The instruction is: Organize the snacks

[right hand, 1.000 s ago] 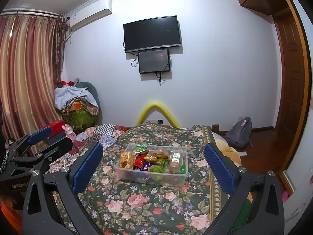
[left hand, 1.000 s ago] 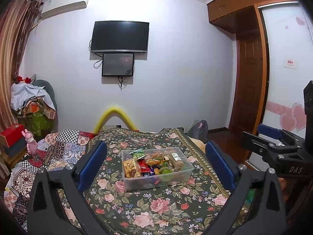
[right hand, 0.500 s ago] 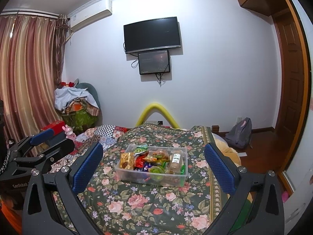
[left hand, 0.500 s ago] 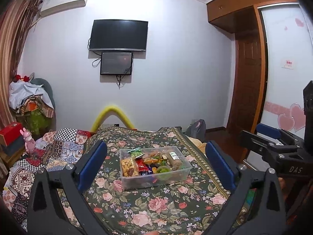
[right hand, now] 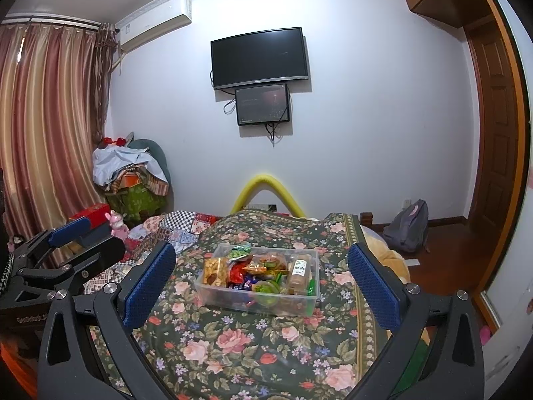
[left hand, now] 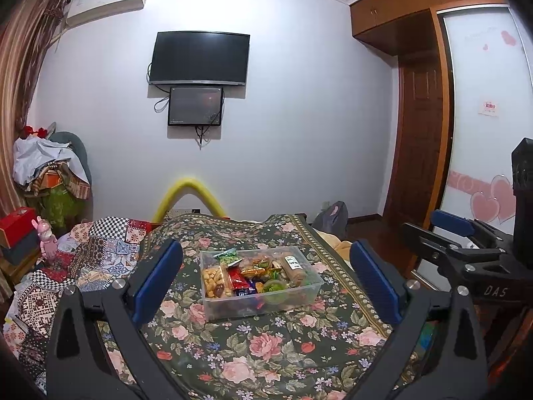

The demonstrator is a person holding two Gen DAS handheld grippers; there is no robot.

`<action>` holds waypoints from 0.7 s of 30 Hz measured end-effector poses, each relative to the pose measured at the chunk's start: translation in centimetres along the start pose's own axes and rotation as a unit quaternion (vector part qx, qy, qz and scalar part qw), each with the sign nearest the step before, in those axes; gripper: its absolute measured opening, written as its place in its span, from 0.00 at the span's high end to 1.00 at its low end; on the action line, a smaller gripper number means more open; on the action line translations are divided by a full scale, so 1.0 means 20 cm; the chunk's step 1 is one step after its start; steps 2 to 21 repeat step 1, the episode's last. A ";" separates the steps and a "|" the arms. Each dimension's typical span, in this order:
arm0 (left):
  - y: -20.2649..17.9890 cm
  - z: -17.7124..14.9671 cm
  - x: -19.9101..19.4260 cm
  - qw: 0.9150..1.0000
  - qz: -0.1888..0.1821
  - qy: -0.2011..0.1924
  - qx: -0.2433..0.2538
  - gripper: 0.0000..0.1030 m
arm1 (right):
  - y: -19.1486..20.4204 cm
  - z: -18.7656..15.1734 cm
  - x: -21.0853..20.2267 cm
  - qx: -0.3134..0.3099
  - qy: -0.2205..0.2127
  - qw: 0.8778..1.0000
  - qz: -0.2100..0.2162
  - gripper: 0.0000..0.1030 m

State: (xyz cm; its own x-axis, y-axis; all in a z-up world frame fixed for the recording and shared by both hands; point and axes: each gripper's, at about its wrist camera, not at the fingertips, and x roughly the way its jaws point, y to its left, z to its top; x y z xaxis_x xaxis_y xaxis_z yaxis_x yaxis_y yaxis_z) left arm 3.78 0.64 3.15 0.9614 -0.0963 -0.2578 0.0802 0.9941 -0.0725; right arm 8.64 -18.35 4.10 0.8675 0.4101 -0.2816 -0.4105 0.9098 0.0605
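Note:
A clear plastic box (left hand: 299, 295) full of packed snacks stands on the floral bedspread; it also shows in the right wrist view (right hand: 233, 295). Inside are a bag of nuts (left hand: 214, 278), red and green packets, and a tall jar (right hand: 298, 271) lying flat. My left gripper (left hand: 266, 283) is open and empty, held well back from the box, with the box between its blue pads. My right gripper (right hand: 261, 283) is open and empty, likewise back from the box. Each gripper shows at the edge of the other's view.
The floral bedspread (left hand: 260, 350) covers the bed; a patchwork quilt (left hand: 96, 253) lies at left. A yellow foam arch (left hand: 190, 196) stands at the bed's far end. A backpack (right hand: 408, 230), wooden door and wardrobe are at right; clothes pile and curtain at left.
Both grippers have shifted only slightly; the box sits a little higher in the left wrist view. Both stay open and empty.

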 end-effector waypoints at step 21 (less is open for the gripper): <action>0.00 0.00 0.00 1.000 0.000 0.002 -0.001 0.01 | 0.00 0.00 0.00 0.000 0.000 1.000 0.000 0.00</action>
